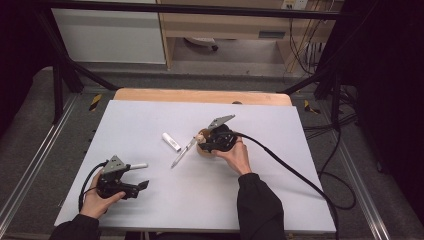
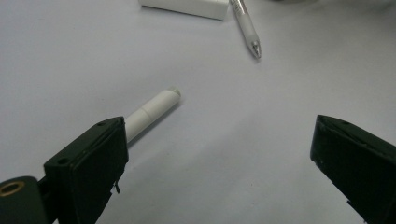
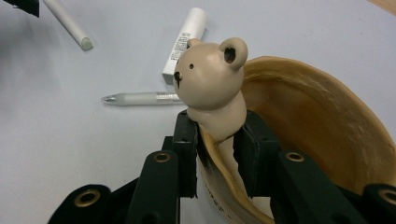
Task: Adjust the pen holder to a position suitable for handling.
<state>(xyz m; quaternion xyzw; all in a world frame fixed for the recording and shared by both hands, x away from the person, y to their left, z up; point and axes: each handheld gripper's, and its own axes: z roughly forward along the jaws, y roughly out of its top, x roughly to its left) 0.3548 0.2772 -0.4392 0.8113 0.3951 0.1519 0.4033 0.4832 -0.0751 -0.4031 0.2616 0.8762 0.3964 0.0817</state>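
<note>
Right gripper [image 3: 215, 149] clamps rim of tan bowl [image 3: 322, 126] just under bear figure [image 3: 212, 84] on its edge, right of table [image 1: 150, 120] centre; clear pen [image 3: 140, 98] and white tube [image 3: 184, 42] lie just beyond; left gripper [image 2: 219, 154] spread wide, holding nothing, near left; white stick [image 2: 152, 112] lies by its jaw

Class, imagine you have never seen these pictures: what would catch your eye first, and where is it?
First, the bear-headed bowl right of the table's middle, its rim pinched under the bear by the right gripper. Next, the clear pen and white tube lying at mid-table. Last, the left gripper, open at the near left beside a white marker.
</note>
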